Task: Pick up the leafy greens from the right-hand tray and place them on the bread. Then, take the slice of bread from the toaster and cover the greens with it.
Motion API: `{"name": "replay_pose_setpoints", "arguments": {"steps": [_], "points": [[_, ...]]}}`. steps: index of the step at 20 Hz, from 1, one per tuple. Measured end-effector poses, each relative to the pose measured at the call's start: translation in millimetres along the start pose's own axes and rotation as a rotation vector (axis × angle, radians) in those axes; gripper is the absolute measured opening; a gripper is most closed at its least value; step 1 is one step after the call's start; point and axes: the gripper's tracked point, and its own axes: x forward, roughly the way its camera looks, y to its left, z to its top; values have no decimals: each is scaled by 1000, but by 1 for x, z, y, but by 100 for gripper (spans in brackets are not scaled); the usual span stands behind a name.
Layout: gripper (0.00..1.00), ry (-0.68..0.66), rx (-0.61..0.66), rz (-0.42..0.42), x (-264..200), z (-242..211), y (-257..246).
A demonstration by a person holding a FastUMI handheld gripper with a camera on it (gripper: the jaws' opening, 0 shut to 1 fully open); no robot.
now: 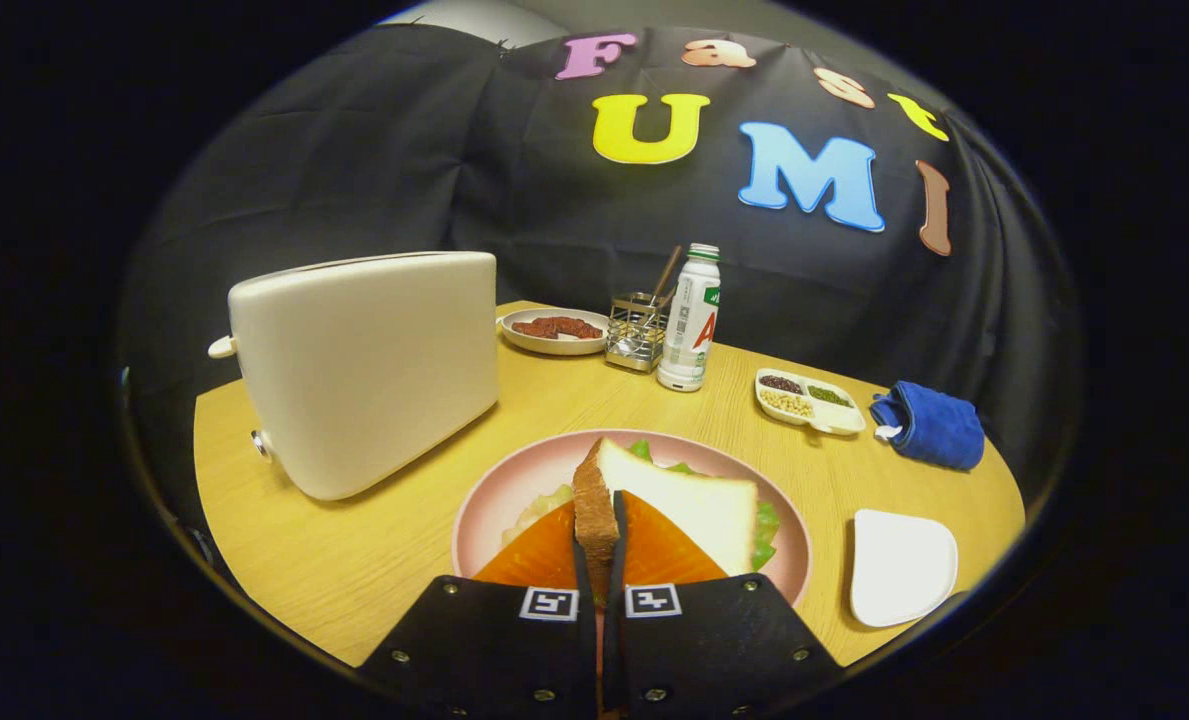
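My gripper [600,535] is shut on a slice of bread [699,510], pinching its brown crust edge between both fingers [544,555]. The slice hangs tilted just over the pink plate [489,500], with its white face turned to the right. Leafy greens [766,530] lie on the plate under the slice and stick out on its right side and far edge. Paler leaves [544,505] show to the left of the fingers. Whatever lies under the greens is hidden. The cream toaster [374,360] stands on the wooden table to the left of the plate, its slots out of sight.
A white tray [899,565] lies right of the plate, with a folded blue cloth [932,425] beyond it. Behind the plate stand a divided dish of beans [809,400], a white bottle [689,320], a wire utensil holder [636,330] and a small plate of reddish food [556,330].
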Motion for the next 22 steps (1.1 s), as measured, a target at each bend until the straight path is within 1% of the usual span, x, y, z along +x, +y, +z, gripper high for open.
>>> {"name": "replay_pose_setpoints", "arguments": {"steps": [3,7,8,9,10,11,12,13,14,15,21,22], "points": [[3,15,44,28,0,-1,1],[3,-12,2,3,-2,1,1],[11,-22,0,-6,-1,2,2],[13,-24,-1,-8,-2,3,2],[17,-19,13,8,-2,4,7],[25,-17,30,22,0,2,9],[29,-23,48,37,0,5,12],[35,-21,86,97,3,3,22],[58,-20,107,104,1,2,22],[64,-28,121,109,-1,5,21],[64,-44,109,108,-2,7,24],[67,-53,98,110,-5,9,26]]}}
